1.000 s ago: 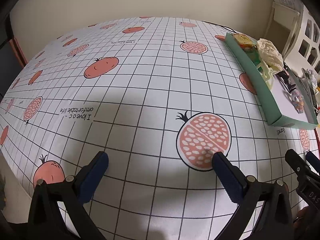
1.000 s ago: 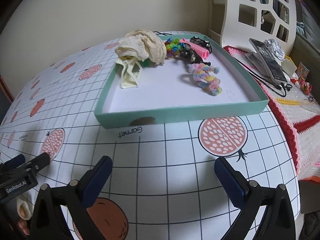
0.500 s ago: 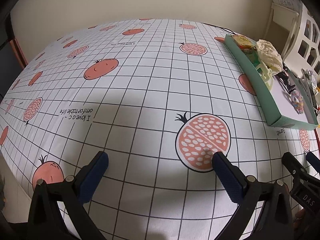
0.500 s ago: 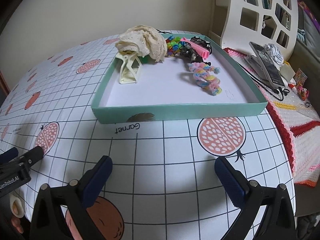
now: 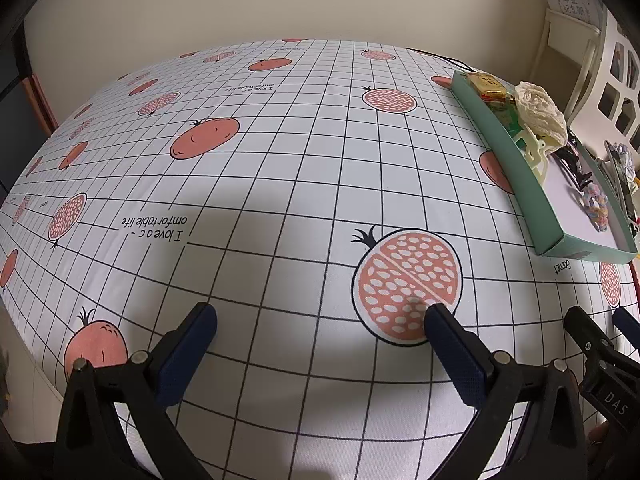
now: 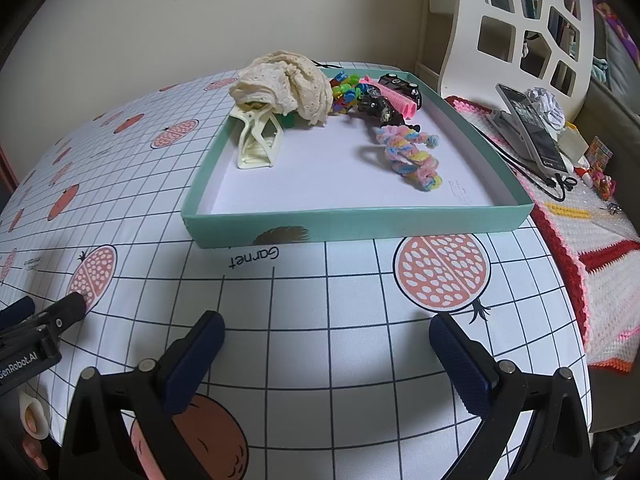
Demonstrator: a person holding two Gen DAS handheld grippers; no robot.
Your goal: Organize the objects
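A: Nearest to us, how do the tongs stand?

B: Both are spread wide with nothing between the pads. The right tongs (image 6: 326, 338) hover over the checked surface (image 6: 328, 312) just short of the green tray (image 6: 360, 222), pointed at its near wall. The left tongs (image 5: 320, 330) hang well to the left of the tray (image 5: 532, 184), over a printed pomegranate.

A: Why spread and low like that?

B: My guess is that it suits either end of the job: ready to reach in for something, or just drawn back after letting something go. The pictures fit both.

A: And the things to organize?

B: All inside the tray. Past the near wall there is a stretch of bare white floor, then the pastel spiral hair tie (image 6: 412, 154) toward the right. The cream claw clip (image 6: 258, 140) lies against the left wall. Behind it, at the far end, sits the cream lace scrunchie (image 6: 286, 86), partly over the clip, with the coloured small clips (image 6: 346, 92), a pink comb-like piece (image 6: 396, 100) and dark hair clips (image 6: 380, 110) bunched beside it.

A: Anything outside the tray?

B: To its right, off the cloth, a phone on a stand (image 6: 528, 130) rests on a crocheted blanket (image 6: 592, 232).
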